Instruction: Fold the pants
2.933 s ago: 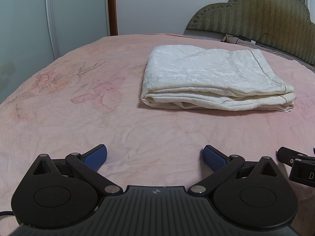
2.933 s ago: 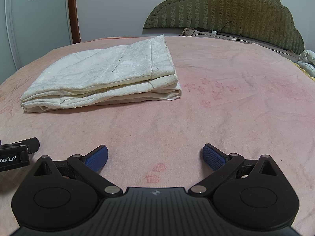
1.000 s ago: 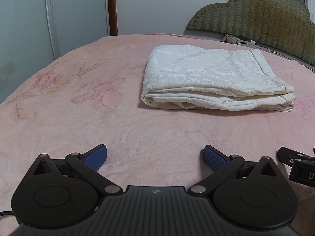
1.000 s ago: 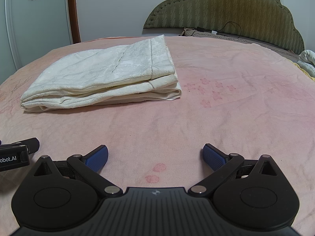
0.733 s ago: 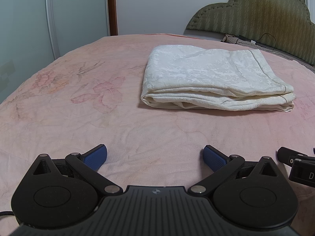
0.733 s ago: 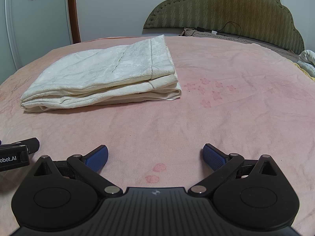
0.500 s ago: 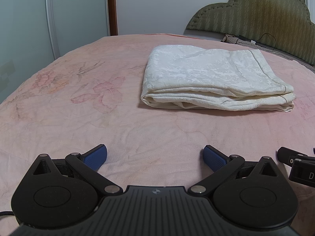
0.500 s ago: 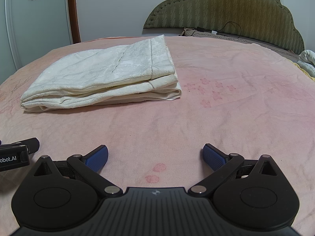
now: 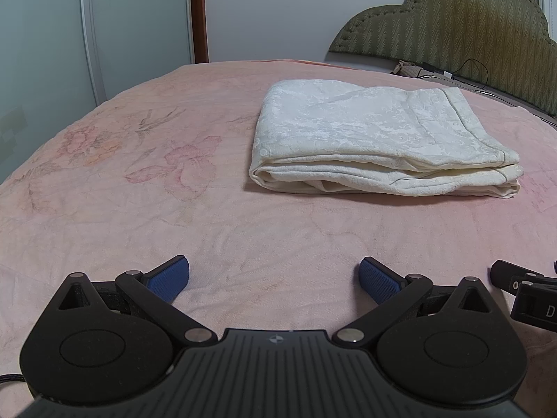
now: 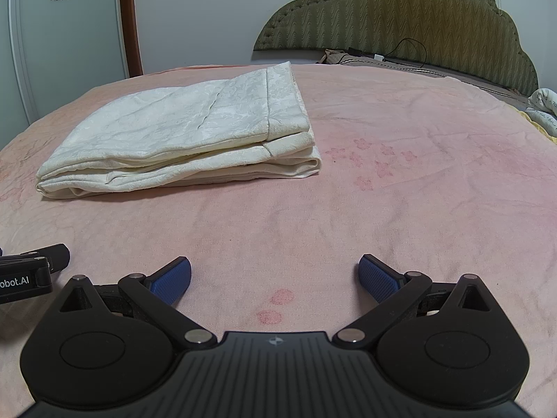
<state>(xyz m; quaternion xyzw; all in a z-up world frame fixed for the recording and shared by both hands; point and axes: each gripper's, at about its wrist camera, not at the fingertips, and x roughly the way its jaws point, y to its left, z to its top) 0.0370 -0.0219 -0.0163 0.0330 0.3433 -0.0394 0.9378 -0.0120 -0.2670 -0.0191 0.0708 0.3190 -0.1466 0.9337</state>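
Wide bed with pink floral-print blanket [image 9: 139, 209] fills both views, olive-green scalloped padded headboard [image 10: 400, 14] at its far edge. Cream-white patterned pants [image 9: 369, 136], folded into a flat layered rectangle, lie on the blanket toward the middle of the bed, well apart from both tools. Left tongs [image 9: 273, 277] with blue pads: spread wide, holding nothing, low over the near edge of the bed. Right tongs [image 10: 275, 275]: same, wide and holding nothing, just beside the left ones.
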